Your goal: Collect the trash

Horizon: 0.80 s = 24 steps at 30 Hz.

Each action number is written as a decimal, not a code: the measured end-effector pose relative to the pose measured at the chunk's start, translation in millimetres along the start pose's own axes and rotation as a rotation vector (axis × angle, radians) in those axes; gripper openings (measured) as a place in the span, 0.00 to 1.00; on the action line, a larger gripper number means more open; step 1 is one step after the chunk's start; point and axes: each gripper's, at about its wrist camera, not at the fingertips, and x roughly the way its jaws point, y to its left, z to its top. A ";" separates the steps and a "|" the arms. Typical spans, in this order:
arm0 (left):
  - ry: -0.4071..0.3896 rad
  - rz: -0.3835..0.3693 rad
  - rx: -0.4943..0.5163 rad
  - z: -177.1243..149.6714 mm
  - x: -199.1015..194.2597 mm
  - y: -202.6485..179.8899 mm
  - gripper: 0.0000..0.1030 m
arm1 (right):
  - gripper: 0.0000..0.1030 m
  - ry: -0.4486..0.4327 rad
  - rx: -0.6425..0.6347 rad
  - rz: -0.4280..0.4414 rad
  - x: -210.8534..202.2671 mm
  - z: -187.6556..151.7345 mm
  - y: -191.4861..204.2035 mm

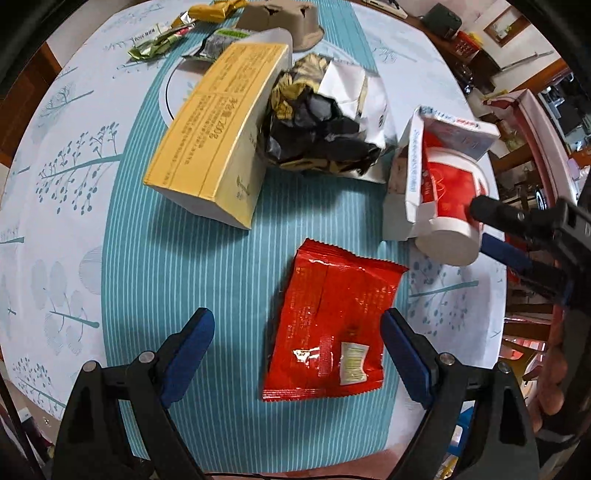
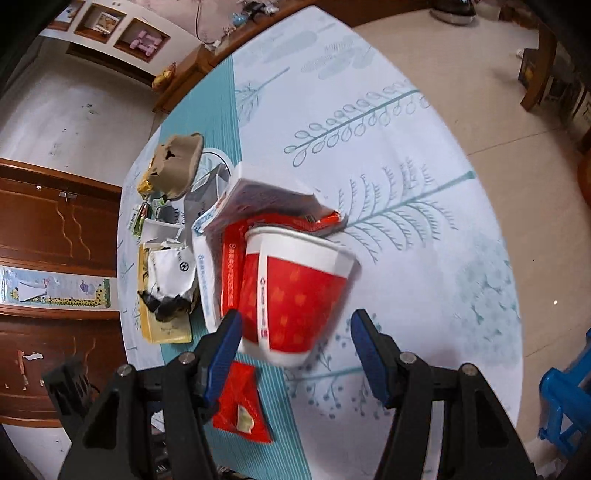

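A flat red snack packet (image 1: 328,325) lies on the teal striped runner. My left gripper (image 1: 299,350) hangs over it, open, with the packet's lower half near the right finger and well apart from the left one. A red and white paper cup (image 2: 291,295) lies on its side against a torn white carton (image 2: 258,195). My right gripper (image 2: 295,343) stands open astride the cup's base, a gap showing on the right side. In the left wrist view the right gripper (image 1: 491,232) sits at the cup (image 1: 454,199).
On the table (image 1: 74,221) behind the packet lie a yellow box (image 1: 218,129), a crumpled black and silver bag (image 1: 321,122), a brown pulp tray (image 1: 284,22), green wrappers (image 1: 159,44) and a white plate (image 1: 173,92). A blue stool (image 2: 565,398) stands beside the table.
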 end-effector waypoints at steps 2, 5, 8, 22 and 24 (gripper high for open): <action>0.017 0.003 -0.002 1.7 5.6 -0.3 0.87 | 0.59 0.017 -0.013 0.012 8.0 3.3 3.5; 0.033 0.017 0.002 3.7 12.8 -4.6 0.87 | 0.59 0.037 -0.028 0.026 16.6 6.6 9.7; 0.047 0.031 0.021 6.7 18.4 -11.8 0.87 | 0.59 0.061 -0.026 0.031 25.5 10.4 12.7; -0.035 0.030 -0.008 9.9 20.1 -42.8 0.02 | 0.49 0.044 -0.073 0.064 25.3 0.7 9.7; -0.054 0.029 0.000 6.8 16.2 -44.5 0.01 | 0.49 0.031 -0.092 0.067 20.6 -2.9 9.9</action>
